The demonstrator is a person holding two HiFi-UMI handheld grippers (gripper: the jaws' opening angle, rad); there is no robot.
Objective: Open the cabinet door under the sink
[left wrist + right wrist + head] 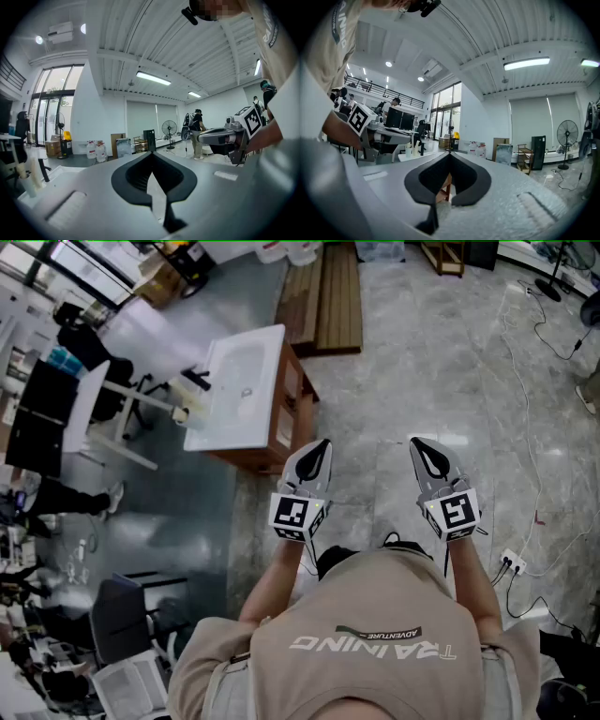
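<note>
- Wooden cabinet (292,413) carrying the white sink (239,381) stands ahead of the left tongs (322,442) and off to their left, near their tips but not touching.
- From above, only the cabinet's top and one timber side show. Its door and any handle cannot be picked out, so the task looks not yet begun.
- The left tongs are closed with nothing between them.
- The right tongs (417,442) are beside the left ones and farther from the cabinet. They are likewise closed and empty.
- The step in hand is, I judge, the approach. The person needs to get nearer and lower, so that the door front comes into a gripper view before any reach.
- The tongs should spread before they arrive. One pair can then take the door's free edge or handle squarely and draw it out along its hinge arc, not straight back.
- Out to the right of the right tongs, a cable (525,352) and a power strip (513,562) lie on the marble floor (422,362), so footing needs care.
</note>
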